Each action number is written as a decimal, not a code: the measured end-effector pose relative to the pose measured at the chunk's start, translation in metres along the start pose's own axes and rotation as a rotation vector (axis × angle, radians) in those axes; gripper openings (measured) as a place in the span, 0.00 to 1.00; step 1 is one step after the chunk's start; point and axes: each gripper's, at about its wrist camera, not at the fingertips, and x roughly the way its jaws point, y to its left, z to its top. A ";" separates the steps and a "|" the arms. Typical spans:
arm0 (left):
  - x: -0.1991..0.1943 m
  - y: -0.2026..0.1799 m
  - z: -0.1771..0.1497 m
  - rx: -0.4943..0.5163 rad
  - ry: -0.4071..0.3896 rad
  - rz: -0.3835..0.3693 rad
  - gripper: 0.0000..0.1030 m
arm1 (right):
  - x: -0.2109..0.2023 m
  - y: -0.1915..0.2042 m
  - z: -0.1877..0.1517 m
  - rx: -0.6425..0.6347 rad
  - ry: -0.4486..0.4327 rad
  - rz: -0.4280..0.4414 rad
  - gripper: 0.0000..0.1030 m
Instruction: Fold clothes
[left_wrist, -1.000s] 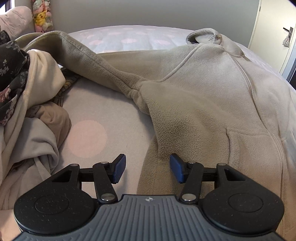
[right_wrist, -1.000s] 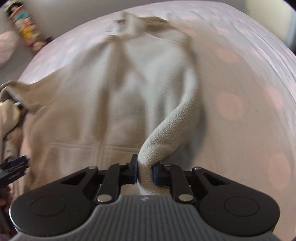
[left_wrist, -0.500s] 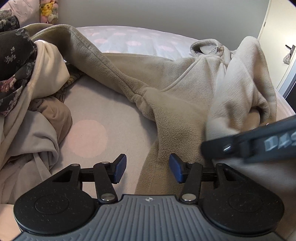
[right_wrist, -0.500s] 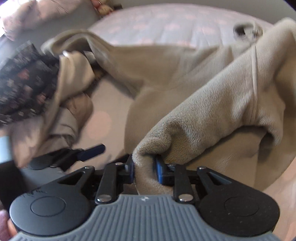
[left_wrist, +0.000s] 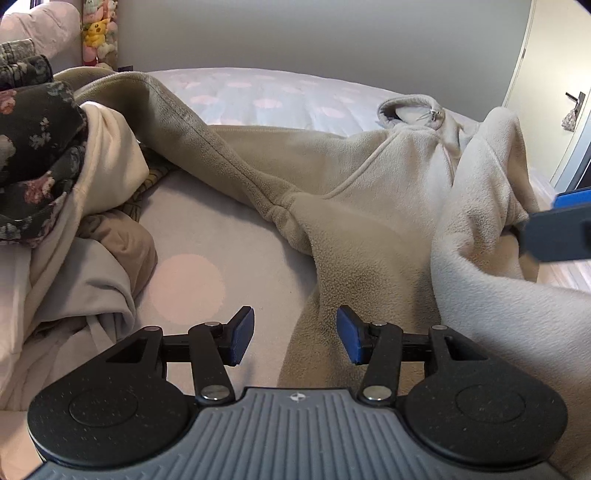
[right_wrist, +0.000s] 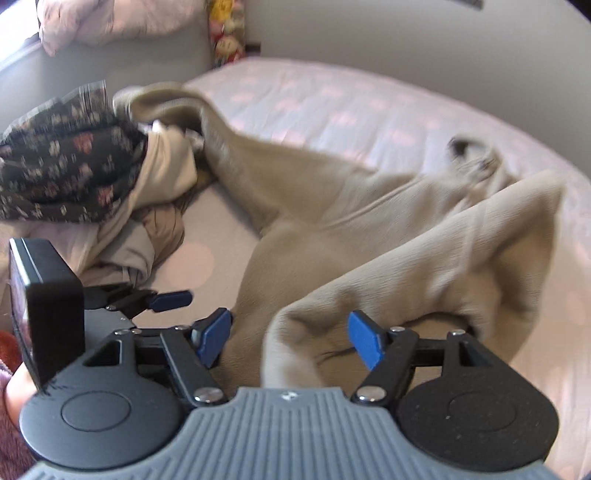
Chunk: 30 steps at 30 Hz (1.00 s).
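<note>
R gripper (right_wrist: 290, 341) jaws apart over fleece hoodie (left_wrist: 369, 206) sleeve (right_wrist: 424, 258) laid across body, L gripper (left_wrist: 294, 334) also open, empty; flatten sleeve w/o bunching, imo.

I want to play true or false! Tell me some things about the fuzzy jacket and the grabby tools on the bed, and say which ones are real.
1. The right tool is squeezing the jacket sleeve. False: its jaws are open, and the sleeve lies loose between them.
2. The left tool is open and holds nothing. True.
3. The beige fleece jacket lies on a bed sheet with pink dots. True.
4. The jacket is already folded into a neat square. False: it is spread out, with one sleeve flopped over its front.
5. A pile of other clothes sits beside the jacket. True.
</note>
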 end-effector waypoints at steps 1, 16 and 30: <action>-0.004 0.001 0.001 -0.005 -0.008 -0.004 0.46 | -0.008 -0.003 -0.002 0.006 -0.026 -0.019 0.71; -0.071 -0.012 0.041 0.006 -0.135 -0.005 0.49 | -0.021 -0.045 -0.087 0.168 0.027 -0.124 0.59; -0.049 -0.071 0.035 0.141 -0.020 -0.121 0.60 | -0.010 -0.073 -0.121 0.241 0.060 -0.120 0.59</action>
